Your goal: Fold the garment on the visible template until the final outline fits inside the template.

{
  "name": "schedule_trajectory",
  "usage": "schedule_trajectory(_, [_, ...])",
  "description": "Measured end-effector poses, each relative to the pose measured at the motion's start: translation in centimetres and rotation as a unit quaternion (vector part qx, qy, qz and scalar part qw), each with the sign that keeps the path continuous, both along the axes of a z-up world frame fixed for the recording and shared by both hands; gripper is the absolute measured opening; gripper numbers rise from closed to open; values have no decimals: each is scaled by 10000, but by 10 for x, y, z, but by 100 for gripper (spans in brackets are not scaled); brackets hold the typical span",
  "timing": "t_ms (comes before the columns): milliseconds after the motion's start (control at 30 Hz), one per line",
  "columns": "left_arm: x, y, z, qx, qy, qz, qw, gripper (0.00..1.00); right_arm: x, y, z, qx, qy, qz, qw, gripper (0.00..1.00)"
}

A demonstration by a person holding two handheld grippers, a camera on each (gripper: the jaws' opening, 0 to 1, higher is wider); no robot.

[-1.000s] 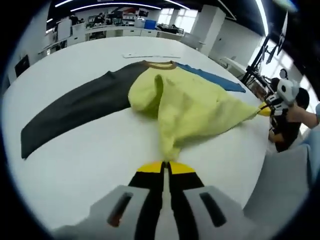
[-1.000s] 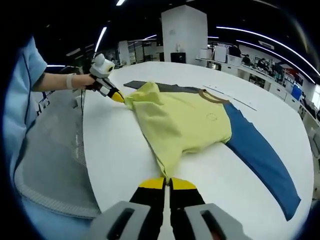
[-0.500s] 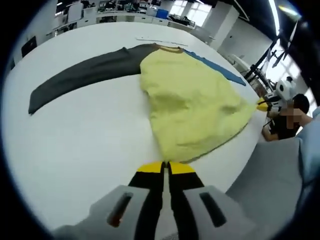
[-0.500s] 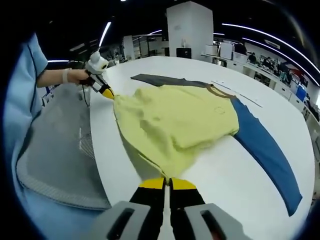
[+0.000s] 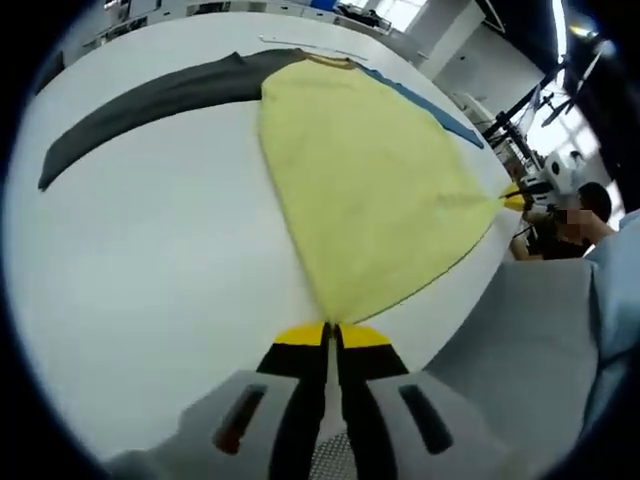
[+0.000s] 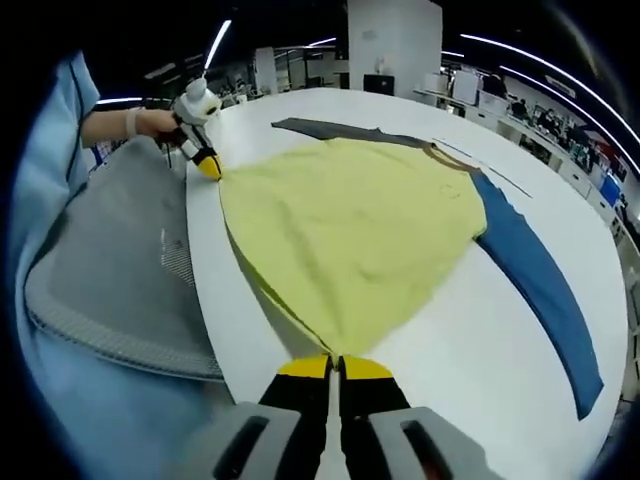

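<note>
The left claw (image 5: 327, 335) was clamped on one hem corner of the yellow long-sleeved shirt (image 5: 370, 180), spread on the white bench (image 5: 150, 250) ahead of it. The right claw (image 6: 333, 366) pinched the other corner. The cloth looked soft and light; corners seemed the best hold. No containers.

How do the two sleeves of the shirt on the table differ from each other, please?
The dark grey sleeve is charcoal, while the blue sleeve is bright blue. They run off opposite sides of the yellow body. In the right gripper view, most of the grey one lies beyond the body, the blue one in plain sight. Both are long and lie flat on the white table.
</note>
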State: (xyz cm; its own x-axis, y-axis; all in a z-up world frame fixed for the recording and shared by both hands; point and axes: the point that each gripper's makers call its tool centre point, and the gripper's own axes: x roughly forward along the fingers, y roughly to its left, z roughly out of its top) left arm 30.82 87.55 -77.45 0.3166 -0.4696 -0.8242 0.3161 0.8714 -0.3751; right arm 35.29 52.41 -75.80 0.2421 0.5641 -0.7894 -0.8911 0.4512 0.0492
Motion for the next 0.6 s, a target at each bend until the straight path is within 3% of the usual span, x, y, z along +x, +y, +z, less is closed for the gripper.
schedule_trajectory(600, [-4,-5,-1,-55,102,-24,9999,0,-6,-9,-14,-207,175,87,9996,0])
